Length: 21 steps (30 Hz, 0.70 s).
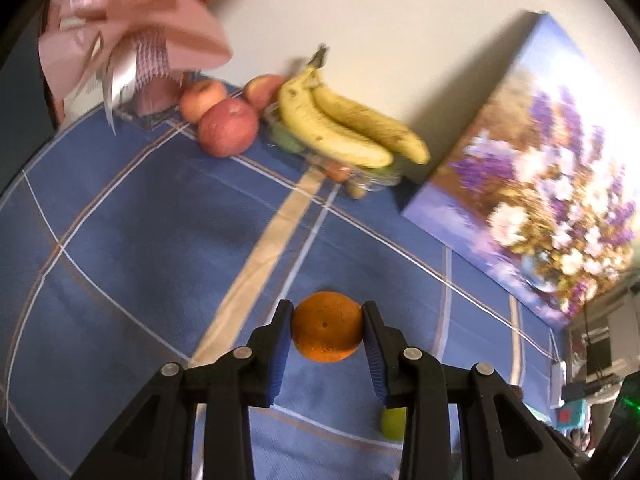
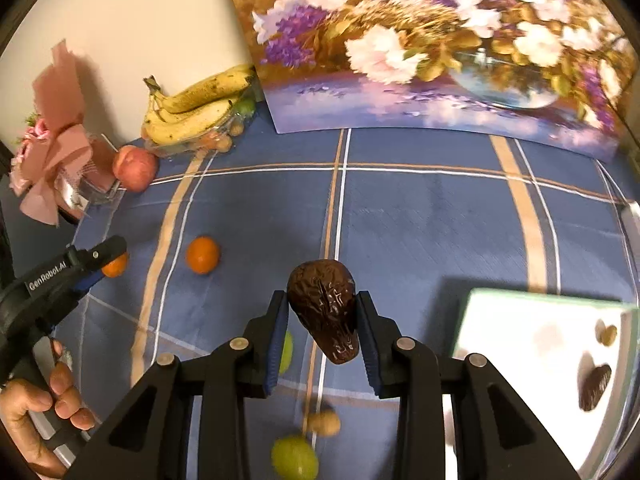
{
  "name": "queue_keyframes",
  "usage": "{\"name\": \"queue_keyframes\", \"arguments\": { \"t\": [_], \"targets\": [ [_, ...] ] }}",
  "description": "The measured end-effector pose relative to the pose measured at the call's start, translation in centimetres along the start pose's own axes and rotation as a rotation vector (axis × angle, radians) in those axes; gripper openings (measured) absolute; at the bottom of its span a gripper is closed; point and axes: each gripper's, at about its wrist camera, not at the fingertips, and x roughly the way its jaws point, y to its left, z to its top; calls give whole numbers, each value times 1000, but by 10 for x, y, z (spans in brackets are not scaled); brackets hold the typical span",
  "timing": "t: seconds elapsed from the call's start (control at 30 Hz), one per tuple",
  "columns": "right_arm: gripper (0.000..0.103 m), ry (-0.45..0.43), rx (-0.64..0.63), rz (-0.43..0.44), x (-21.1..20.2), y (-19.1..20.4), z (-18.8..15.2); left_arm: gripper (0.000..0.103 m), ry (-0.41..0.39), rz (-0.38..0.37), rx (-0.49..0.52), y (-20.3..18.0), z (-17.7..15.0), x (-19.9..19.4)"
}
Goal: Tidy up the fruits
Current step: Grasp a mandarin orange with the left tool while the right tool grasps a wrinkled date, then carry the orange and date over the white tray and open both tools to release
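Left gripper (image 1: pixel 326 326): jaws closed onto an orange (image 1: pixel 326 326), pads touching its two sides, fruit seated right at the fingertips. Appears lifted off the blue checked tablecloth (image 1: pixel 140 220), though the fisheye leaves that uncertain. Right gripper (image 2: pixel 322 316): jaws closed onto a wrinkled dark-brown date (image 2: pixel 324 312), held at mid-body. Long axis of date roughly along the fingers, tilted a little, blunt end projecting past the tips.

Landmark for all positions: glass fruit bowl (image 1: pixel 372 182) under the banana bunch (image 1: pixel 344 128), at the wall beside the flower painting (image 1: pixel 540 184).
- Bowl straight ahead of left gripper and slightly right, well apart, open cloth between.
- Three apples (image 1: pixel 228 128) just left of bowl, on the cloth.
- Pink bouquet (image 1: pixel 132 40) further left of the apples.
- In the right wrist view, bowl far ahead-left of right gripper; left gripper plainly nearer to it.
- Second orange (image 2: pixel 203 255) loose on cloth, between bowl and left gripper.
- White tray (image 2: pixel 540 344) opposite side from bowl, just right of right gripper; another date (image 2: pixel 596 386) and a small pale fruit already on it.
- Green fruit (image 2: pixel 295 458) and a small tan fruit (image 2: pixel 326 424) loose on cloth beneath right gripper.

Judgement: orange bound forward to bowl; date bound right to tray. Key relation: tray lies sideways of the date's long axis, so a lateral carry, not a forward one.
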Motion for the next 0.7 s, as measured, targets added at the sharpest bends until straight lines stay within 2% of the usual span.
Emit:
{"name": "queue_keyframes", "arguments": {
  "t": [0.17, 0.33, 0.7],
  "targets": [
    [35, -31, 31, 26, -26, -7, -31, 37, -14, 6, 68, -24, -25, -26],
    [35, -64, 74, 22, -48, -21, -60, 37, -2, 16, 107, -37, -52, -35],
    [35, -155, 101, -25, -89, -48, -92, 37, -10, -6, 175, -68, -93, -59]
  ]
}}
